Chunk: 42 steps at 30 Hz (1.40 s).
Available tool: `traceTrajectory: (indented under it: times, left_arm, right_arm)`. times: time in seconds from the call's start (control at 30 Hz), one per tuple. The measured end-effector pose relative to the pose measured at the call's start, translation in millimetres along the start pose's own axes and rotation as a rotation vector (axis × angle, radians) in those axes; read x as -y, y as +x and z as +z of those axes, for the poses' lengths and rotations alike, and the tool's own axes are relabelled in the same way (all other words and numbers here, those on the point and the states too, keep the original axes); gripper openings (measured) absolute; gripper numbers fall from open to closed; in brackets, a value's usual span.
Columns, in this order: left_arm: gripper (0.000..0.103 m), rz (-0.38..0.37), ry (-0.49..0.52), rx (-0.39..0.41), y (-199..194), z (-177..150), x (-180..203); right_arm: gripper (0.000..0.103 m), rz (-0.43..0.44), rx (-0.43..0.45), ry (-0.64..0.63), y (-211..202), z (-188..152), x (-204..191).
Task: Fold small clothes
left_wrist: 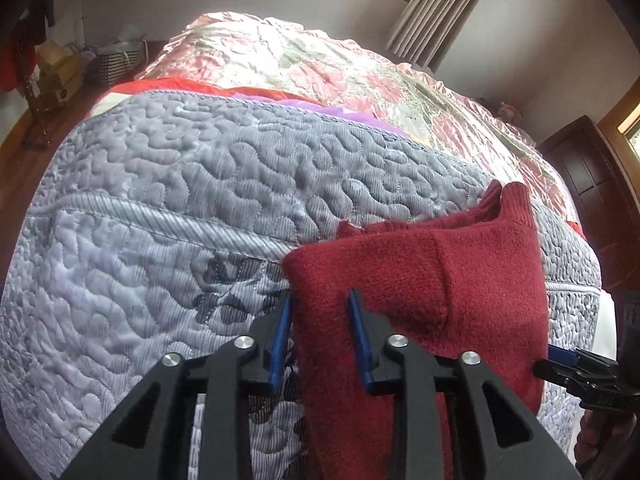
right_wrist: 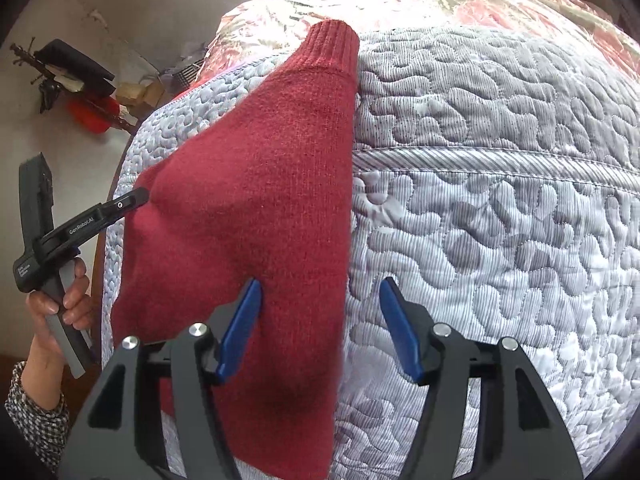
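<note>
Jaws of left gripper (left_wrist: 320, 332) parted astride red sweater (left_wrist: 420, 280), its lower part cut off.

Place: I was working in a home bedroom.
Bed: a grey quilted bedspread (left_wrist: 200, 184) lay over a pink floral satin cover (left_wrist: 320, 68).
Window: I saw beige curtains (left_wrist: 440, 4).
Floor: wood, with boxes (left_wrist: 60, 76) stacked by the wall.
Furniture: a dark wooden cabinet (left_wrist: 588, 176).

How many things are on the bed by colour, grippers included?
Red: 1, sweater
Grey: 1, quilt
Pink floral: 1, cover
Black with blue pads: 2, left gripper and right gripper
Total: 5
</note>
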<state>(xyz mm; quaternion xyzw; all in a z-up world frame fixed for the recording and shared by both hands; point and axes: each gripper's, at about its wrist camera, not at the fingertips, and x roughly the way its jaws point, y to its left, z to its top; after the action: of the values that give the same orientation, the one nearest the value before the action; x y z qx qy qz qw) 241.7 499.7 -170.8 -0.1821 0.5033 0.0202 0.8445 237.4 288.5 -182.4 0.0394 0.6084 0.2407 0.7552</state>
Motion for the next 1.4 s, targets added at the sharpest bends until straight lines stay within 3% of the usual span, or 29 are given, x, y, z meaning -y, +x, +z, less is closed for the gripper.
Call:
traceTrajectory:
  times: [0.1,0.17,0.4,0.8,0.97,1.07,1.17,1.3,1.37,1.4]
  left_arm:
    - [0.057,-0.105,-0.025,-0.042,-16,-4,-6]
    - [0.063,-0.145,-0.046,-0.061,-24,-12,-11]
    - [0.065,-0.233,-0.065,-0.184,-9,-46,-18]
    - [0.071,-0.334,-0.107,-0.231,32,-37,-4]
    - [0.070,-0.435,-0.076,-0.234,33,-35,4]
    - [0.070,-0.392,-0.037,-0.258,47,-36,8]
    - [0.071,-0.418,-0.073,-0.276,59,-34,5]
    - [0.072,-0.410,-0.048,-0.264,61,-31,20]
    - [0.069,-0.398,-0.008,-0.253,58,-32,28]
    - [0.062,-0.385,0.003,-0.248,56,-33,29]
  right_arm:
    - [0.061,0.023,0.020,0.004,-14,-3,6]
    - [0.064,0.058,0.029,0.030,-20,-4,12]
    - [0.066,0.070,0.006,0.043,-14,-7,19]
    - [0.066,0.100,-0.034,0.018,11,6,-2]
    - [0.069,0.111,-0.046,0.020,22,7,-4]
    - [0.070,0.135,-0.053,0.040,29,8,0]
    - [0.071,0.156,-0.060,0.053,37,12,-4]
    - [0.073,0.170,-0.070,0.058,46,17,-11]
    - [0.073,0.178,-0.071,0.062,49,19,-13]
    - [0.072,0.186,-0.070,0.064,51,19,-14]
